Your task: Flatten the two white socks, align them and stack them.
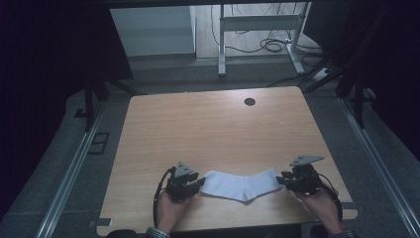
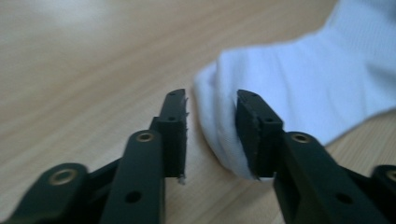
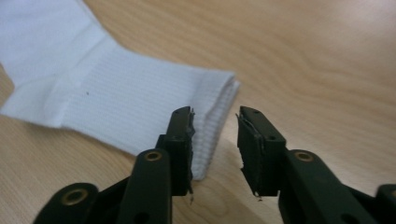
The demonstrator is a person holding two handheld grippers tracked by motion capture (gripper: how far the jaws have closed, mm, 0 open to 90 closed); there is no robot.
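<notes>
sock (image 1: 239, 185) flat on table (image 1: 208, 129), near its front edge | left gripper (image 1: 194, 185) at sock's left end | right gripper (image 1: 283, 180) at sock's right end | hole (image 1: 249, 101) far behind

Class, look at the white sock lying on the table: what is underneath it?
The white ribbed sock lies flat on the light wooden table, which shows all around it. Whatever lies directly beneath is covered by the fabric.

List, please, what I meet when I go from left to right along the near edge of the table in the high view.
left gripper → white sock, lying flat on the wooden table → right gripper. Each gripper has its jaws parted at one end of the sock.
</notes>
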